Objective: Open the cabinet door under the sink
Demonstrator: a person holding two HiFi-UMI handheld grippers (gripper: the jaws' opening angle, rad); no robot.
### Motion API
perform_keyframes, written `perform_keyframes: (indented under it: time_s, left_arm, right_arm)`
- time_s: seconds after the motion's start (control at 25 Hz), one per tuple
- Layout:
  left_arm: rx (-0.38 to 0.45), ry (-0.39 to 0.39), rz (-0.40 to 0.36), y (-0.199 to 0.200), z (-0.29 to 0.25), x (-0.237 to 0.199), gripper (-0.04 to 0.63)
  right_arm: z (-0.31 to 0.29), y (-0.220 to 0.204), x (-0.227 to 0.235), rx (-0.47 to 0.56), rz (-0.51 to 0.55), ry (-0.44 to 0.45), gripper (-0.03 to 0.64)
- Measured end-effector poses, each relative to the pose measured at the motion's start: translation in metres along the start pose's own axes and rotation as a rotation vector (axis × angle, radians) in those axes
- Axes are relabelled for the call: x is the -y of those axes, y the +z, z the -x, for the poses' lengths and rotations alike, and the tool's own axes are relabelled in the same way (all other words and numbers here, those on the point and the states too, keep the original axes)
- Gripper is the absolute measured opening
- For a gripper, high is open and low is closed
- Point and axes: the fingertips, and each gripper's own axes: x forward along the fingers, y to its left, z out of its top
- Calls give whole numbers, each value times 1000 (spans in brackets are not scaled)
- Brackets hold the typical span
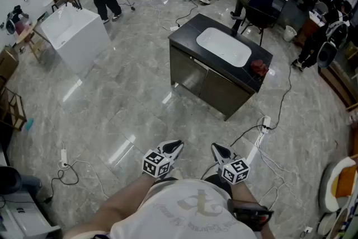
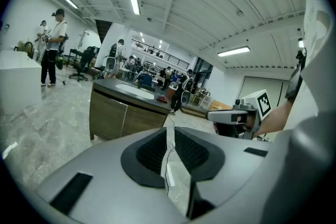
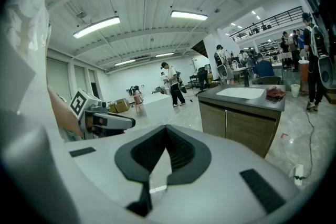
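Note:
The sink cabinet (image 1: 215,87) stands on the floor well ahead of me, with a black top, a white basin (image 1: 222,46) and two brown doors, both closed. The left gripper view shows those doors (image 2: 123,115), and so does the right gripper view (image 3: 247,126). Both grippers are held close to my body, far short of the cabinet. My left gripper (image 1: 173,148) (image 2: 168,131) has a narrow gap between its pads and nothing in it. My right gripper (image 1: 220,150) (image 3: 167,128) is shut and empty, its tips touching.
A red cloth (image 1: 259,67) lies on the counter's right end. A power strip with cables (image 1: 265,122) lies on the floor right of the cabinet, another (image 1: 63,158) at the left. A white tub (image 1: 75,36) stands far left. A person stands behind it, and another sits in a chair (image 1: 257,3) behind the cabinet.

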Motion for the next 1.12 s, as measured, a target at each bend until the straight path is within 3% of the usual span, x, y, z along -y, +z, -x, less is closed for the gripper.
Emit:
perform_keyframes:
  time_s: [0.28, 0.64, 1.12]
  left_arm:
    - [23, 12, -3, 5, 8, -11, 57]
    - [77, 86, 6, 18, 35, -34, 57]
    - [75, 191, 69, 13, 44, -74, 57]
  right_arm:
    - [-5, 22, 1, 94, -33, -11, 14]
    - [-37, 33, -10, 54, 29, 24, 14]
    - [-92, 37, -6, -13, 40, 101, 14]
